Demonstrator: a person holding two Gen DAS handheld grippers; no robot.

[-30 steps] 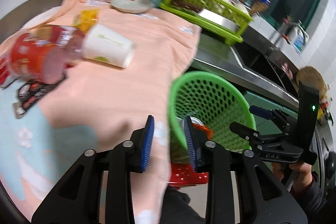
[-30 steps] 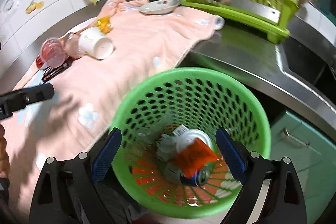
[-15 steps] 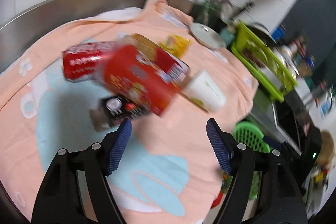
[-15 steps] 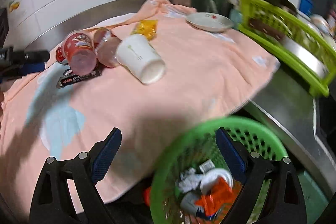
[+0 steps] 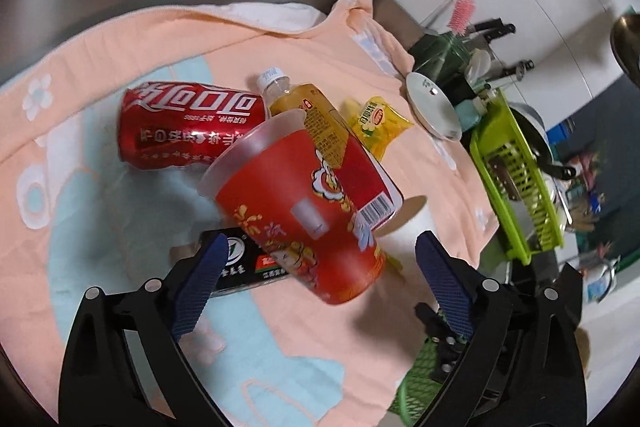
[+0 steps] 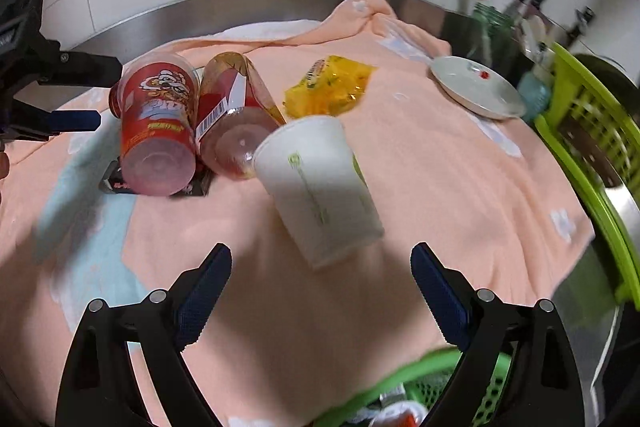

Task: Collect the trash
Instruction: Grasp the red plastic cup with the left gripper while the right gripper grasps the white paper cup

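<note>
On the steel counter, w/ a peach towel [image 6: 420, 187] spread over it, most of the trash is still out: red cola can [image 5: 188, 125], red snack cup [image 5: 304, 211] on its side, tea bottle [image 5: 316, 115] lying just beside it and touching, yellow wrapper [image 5: 376, 123], white paper cup [image 6: 320, 187] tipped over, and a dark flat packet [image 5: 240, 263] partly under the snack cup. Green basket [image 6: 432, 387] sits below the counter edge w/ a few bits already in it, can't tell exactly what. So I'd say early-to-mid: some pieces binned, approx six left. Left gripper [image 5: 316, 267] has just been opening its jaws, now wide, nothing pressed between the pads; snack cup sits right ahead betw. them, prob. the next pick. Right gripper [image 6: 320, 287] also wide and empty, aimed at the paper cup, just short of it. Plate [image 6: 476, 91] and green dish rack [image 6: 592, 155] at the far side aren't trash, so should stay.
</note>
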